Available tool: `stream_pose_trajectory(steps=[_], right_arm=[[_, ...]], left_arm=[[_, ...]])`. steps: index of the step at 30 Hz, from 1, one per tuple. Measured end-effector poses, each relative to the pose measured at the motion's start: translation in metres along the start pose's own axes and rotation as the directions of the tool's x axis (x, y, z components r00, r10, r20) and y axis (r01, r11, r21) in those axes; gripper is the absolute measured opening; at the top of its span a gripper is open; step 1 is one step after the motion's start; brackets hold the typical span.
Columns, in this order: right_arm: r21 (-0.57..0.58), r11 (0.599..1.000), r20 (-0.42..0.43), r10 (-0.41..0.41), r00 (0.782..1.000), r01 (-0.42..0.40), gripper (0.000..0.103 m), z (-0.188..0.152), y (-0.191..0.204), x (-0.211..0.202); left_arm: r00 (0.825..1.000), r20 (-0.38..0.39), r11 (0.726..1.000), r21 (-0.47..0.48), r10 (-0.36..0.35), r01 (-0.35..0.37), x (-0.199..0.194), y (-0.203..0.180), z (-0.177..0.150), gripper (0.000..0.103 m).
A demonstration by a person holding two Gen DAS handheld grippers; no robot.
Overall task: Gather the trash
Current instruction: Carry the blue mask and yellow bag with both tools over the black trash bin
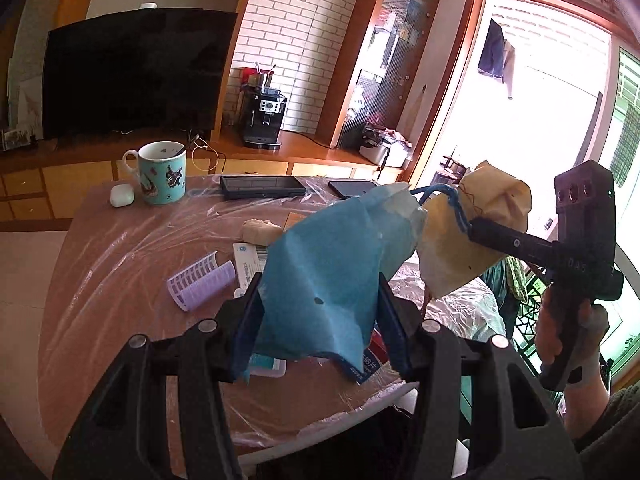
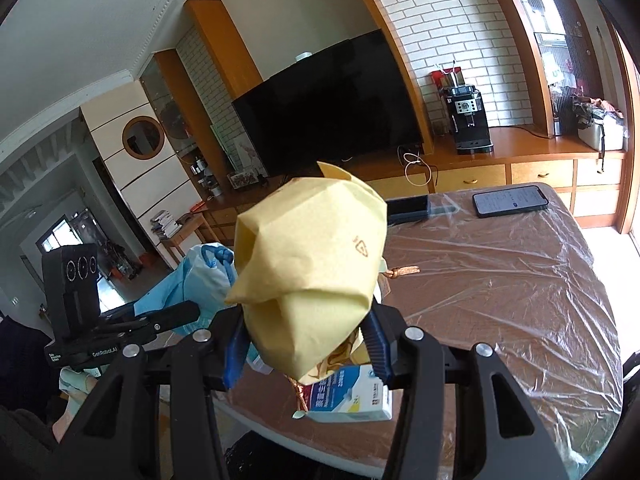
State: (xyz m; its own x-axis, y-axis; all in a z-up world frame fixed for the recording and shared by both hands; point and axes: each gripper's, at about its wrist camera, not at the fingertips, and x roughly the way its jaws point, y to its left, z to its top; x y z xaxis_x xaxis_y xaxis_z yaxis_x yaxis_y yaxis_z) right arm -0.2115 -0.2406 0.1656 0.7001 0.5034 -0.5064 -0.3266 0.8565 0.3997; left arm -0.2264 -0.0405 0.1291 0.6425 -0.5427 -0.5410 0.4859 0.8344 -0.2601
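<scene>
Pinching a blue bag [image 1: 320, 264], the left gripper [image 1: 320, 316] holds it between its pads, above the table [image 1: 132, 248]. Right gripper [image 2: 304, 344]: clamped on a yellow bag [image 2: 312, 256], a carton [image 2: 352, 396] lying just below.

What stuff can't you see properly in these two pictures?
- Left wrist view: the blue paper bag in the left gripper hides much of the boxes on the table.
- Right wrist view: the yellow paper bag in the right gripper covers part of the medicine box; its print is too small to read.
- Both views: no trash bin shows.
</scene>
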Motion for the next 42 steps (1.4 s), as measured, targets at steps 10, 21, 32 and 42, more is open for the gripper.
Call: stream_pose_trajectory(steps=[10,21,32,42], right_arm=[[-0.016,0.999,-0.082,0.046,0.996,-0.048,0.048,-0.048,0.027,-0.021],[-0.030,0.994,-0.131,0.098,0.987,-0.103,0.048,-0.082,0.049,-0.042],[0.004,0.997,-0.238,0.071,0.969,-0.072,0.048,-0.126,0.049,-0.036],[0.024,0.999,-0.312,0.040,0.949,-0.034,0.048,-0.153,0.042,-0.019]], left_arm=[[1.000,-0.008,1.000,0.022,-0.023,0.023,-0.033,-0.013,-0.028,0.054],[0.996,-0.063,0.997,0.053,-0.059,0.063,-0.058,-0.021,-0.061,0.054],[0.986,-0.158,0.997,0.049,-0.056,0.065,-0.051,-0.024,-0.098,0.054],[0.972,-0.233,0.997,0.083,0.014,0.005,-0.031,-0.031,-0.121,0.054]])
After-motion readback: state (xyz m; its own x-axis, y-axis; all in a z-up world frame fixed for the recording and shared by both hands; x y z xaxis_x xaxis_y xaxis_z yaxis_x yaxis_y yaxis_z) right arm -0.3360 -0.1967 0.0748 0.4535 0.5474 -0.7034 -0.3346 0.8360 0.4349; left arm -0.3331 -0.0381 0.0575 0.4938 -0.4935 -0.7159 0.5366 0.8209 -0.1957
